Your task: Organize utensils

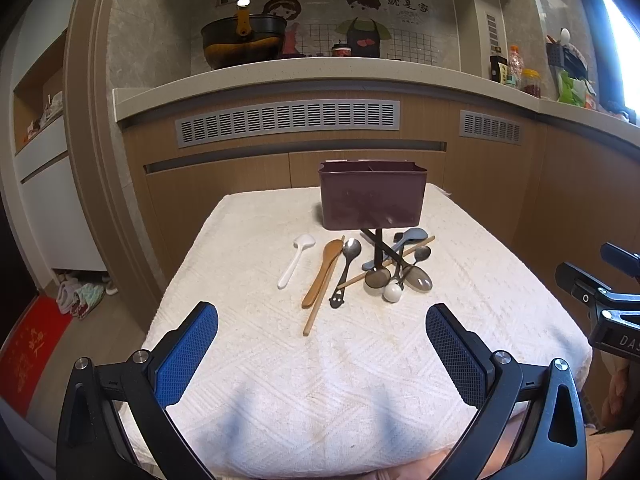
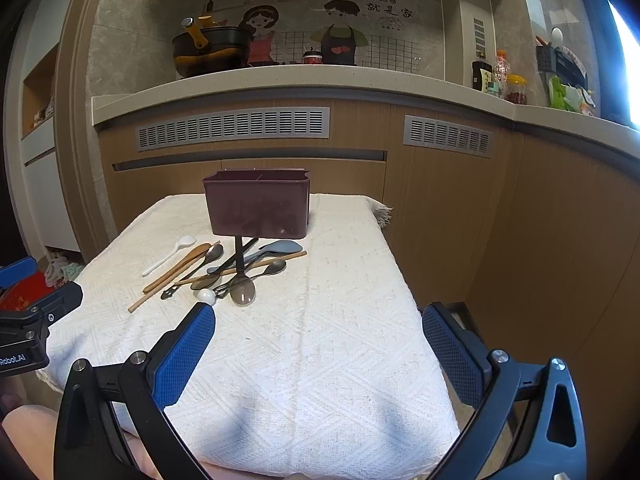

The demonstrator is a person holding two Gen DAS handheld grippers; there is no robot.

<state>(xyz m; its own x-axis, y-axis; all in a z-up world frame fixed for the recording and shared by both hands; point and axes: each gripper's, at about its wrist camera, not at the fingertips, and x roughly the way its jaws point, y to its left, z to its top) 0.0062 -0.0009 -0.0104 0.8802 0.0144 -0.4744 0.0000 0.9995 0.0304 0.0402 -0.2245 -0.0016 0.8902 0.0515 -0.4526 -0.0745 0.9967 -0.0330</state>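
Left gripper (image 1: pixel 322 344): wide open, holding nothing. It hangs over the near part of the white cloth (image 1: pixel 360 380). Its two blue pads (image 1: pixel 188 352) stand far apart.

Right gripper (image 2: pixel 319 346): wide open too, holding nothing. It hangs over the near right part of the cloth.

Utensils: they lie in a loose bunch on the cloth, past both grippers and just in front of the brown box (image 1: pixel 372 196). No gripper touches them.

White spoon (image 1: pixel 295 260): lies alone at the left end of the bunch.

Wooden spoon (image 1: pixel 323 272): lies just right of the white spoon, with a chopstick (image 1: pixel 322 292) beside it.

Metal spoon (image 1: pixel 347 266): lies next to the chopstick, bowl end toward the box.

Pile on the right: a blue-gray spoon (image 1: pixel 408 238), dark spoons, a second chopstick and a small white ball (image 1: pixel 393 292) lie crossed over each other. I cannot tell each piece apart.

From the left gripper: the bunch is straight ahead, in the middle of its view.

From the right gripper: the bunch (image 2: pixel 224 268) is ahead and to the left. The white ball is near the tip of its left pad (image 2: pixel 186 354).

Brown box: stands upright at the far end of the cloth, with walls inside that split it.

Behind: a kitchen counter (image 1: pixel 320 74) with a black pot (image 1: pixel 244 40) on it.
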